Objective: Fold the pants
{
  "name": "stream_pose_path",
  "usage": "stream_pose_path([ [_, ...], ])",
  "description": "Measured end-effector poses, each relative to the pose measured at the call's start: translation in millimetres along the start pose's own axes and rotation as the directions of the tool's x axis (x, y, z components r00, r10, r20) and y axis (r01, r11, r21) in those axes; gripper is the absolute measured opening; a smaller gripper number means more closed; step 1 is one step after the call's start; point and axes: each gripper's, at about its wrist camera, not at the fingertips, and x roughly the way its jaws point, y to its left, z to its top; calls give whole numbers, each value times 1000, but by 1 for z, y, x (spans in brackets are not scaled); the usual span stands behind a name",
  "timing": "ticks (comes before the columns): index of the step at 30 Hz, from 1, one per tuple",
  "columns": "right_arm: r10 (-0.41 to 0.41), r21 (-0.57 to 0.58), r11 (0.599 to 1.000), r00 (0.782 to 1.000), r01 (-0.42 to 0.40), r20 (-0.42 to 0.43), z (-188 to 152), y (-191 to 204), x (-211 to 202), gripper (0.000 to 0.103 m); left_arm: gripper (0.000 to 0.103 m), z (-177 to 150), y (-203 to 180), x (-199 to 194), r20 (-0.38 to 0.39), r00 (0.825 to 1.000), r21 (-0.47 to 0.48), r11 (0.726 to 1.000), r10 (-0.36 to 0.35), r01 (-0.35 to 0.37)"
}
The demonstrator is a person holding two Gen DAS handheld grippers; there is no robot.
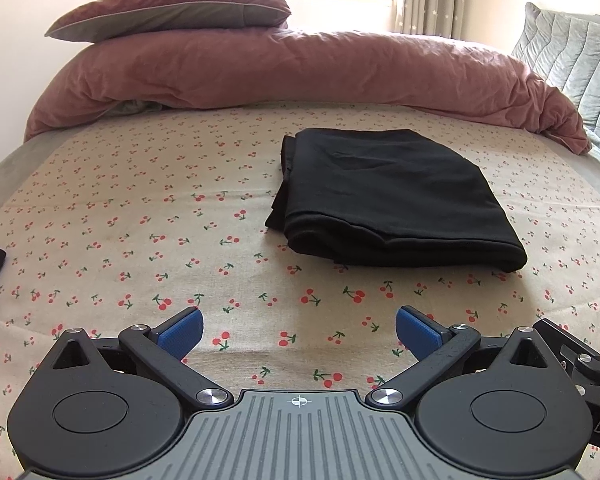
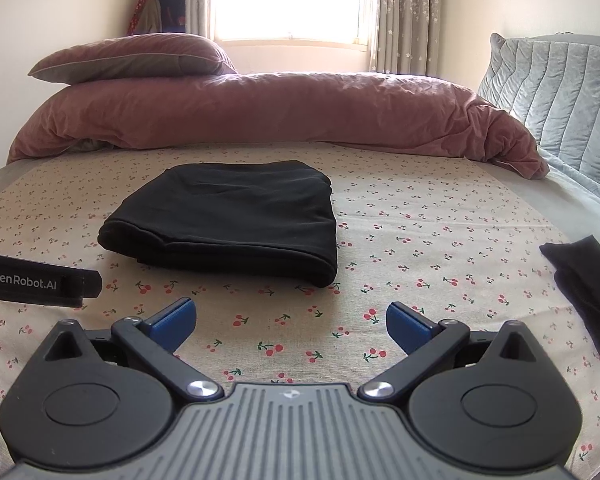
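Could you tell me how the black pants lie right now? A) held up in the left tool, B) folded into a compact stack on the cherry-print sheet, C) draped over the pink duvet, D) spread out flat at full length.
B: the black pants lie as a layered bundle on the cherry-print sheet, with both the left tool and the right tool open and empty.

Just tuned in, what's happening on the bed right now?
The black pants lie folded in a neat stack on the cherry-print sheet. Neither claw touches them: the left claw and right claw both hang open over bare sheet in front of the stack. Another dark garment lies off to the right.
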Motion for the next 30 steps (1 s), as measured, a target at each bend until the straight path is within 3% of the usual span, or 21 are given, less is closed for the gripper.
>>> stream_pose_path([
  [30, -6, -25, 1000, 1000, 6, -4, -1, 6, 1, 95, 103, -1, 0, 4, -35, 999, -12, 1000, -11, 11],
])
